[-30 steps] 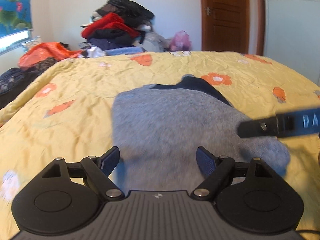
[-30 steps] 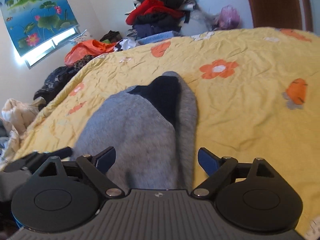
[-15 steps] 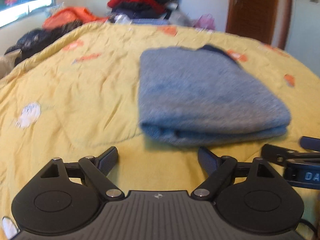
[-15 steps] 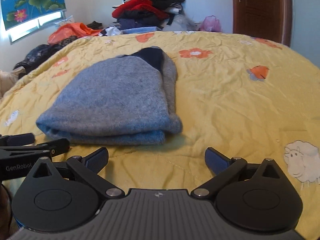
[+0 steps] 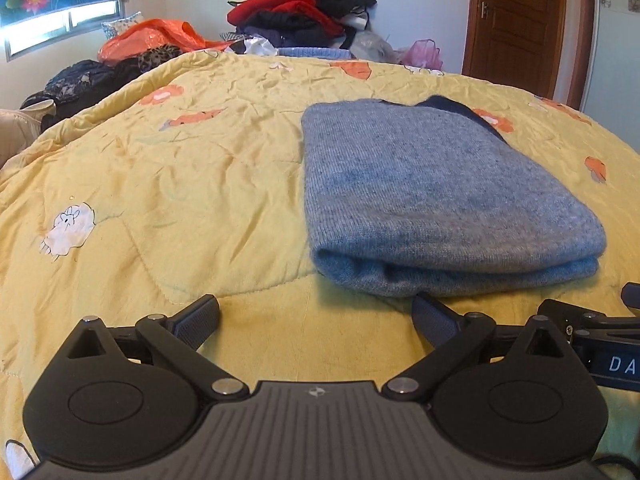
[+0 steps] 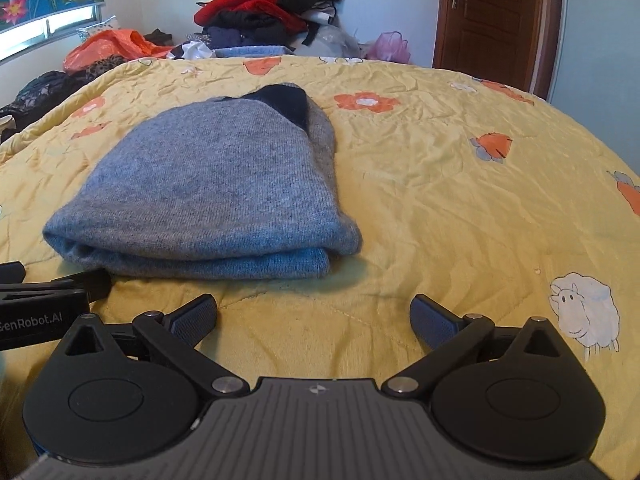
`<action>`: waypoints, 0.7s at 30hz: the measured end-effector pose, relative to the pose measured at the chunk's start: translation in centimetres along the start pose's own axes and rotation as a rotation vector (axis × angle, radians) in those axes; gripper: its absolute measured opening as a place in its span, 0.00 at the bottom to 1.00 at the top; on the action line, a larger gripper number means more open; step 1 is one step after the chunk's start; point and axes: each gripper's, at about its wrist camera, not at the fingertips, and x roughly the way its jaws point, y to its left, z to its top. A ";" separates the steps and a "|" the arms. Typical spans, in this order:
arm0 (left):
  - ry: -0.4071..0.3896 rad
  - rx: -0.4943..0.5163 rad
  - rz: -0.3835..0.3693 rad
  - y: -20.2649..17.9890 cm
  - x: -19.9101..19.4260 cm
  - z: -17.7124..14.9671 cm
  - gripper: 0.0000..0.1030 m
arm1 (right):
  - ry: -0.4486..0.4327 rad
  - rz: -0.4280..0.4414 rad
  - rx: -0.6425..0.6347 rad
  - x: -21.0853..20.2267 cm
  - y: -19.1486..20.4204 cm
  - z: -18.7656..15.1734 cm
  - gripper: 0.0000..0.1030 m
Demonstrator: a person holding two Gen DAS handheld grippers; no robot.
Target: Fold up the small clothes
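A grey-blue knit sweater (image 5: 436, 196) with a dark navy collar lies folded into a thick rectangle on the yellow quilt (image 5: 180, 184). In the right wrist view the sweater (image 6: 216, 192) sits left of centre. My left gripper (image 5: 316, 320) is open and empty, just in front of the sweater's near left corner. My right gripper (image 6: 314, 320) is open and empty, in front of the sweater's near right corner. Each gripper shows at the edge of the other's view.
The quilt (image 6: 460, 208) has orange flowers and white sheep prints. A pile of red, black and dark clothes (image 5: 304, 12) stands beyond the far edge, with an orange bag (image 5: 160, 36) to its left. A wooden door (image 6: 488, 20) is at the back right.
Both grippers have pulled back off the sweater toward the near edge of the bed. The sweater now lies folded and untouched in front of them.
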 end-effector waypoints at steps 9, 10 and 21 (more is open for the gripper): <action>-0.004 0.004 -0.001 0.1 -0.1 0.0 1.00 | 0.000 -0.008 -0.005 0.0 0.1 0.0 1.00; -0.002 0.005 -0.004 0.2 0.0 0.0 1.00 | 0.000 -0.008 -0.005 0.0 0.1 0.0 1.00; 0.029 0.016 -0.019 0.3 -0.1 0.2 1.00 | 0.000 -0.008 -0.005 0.0 0.1 0.0 1.00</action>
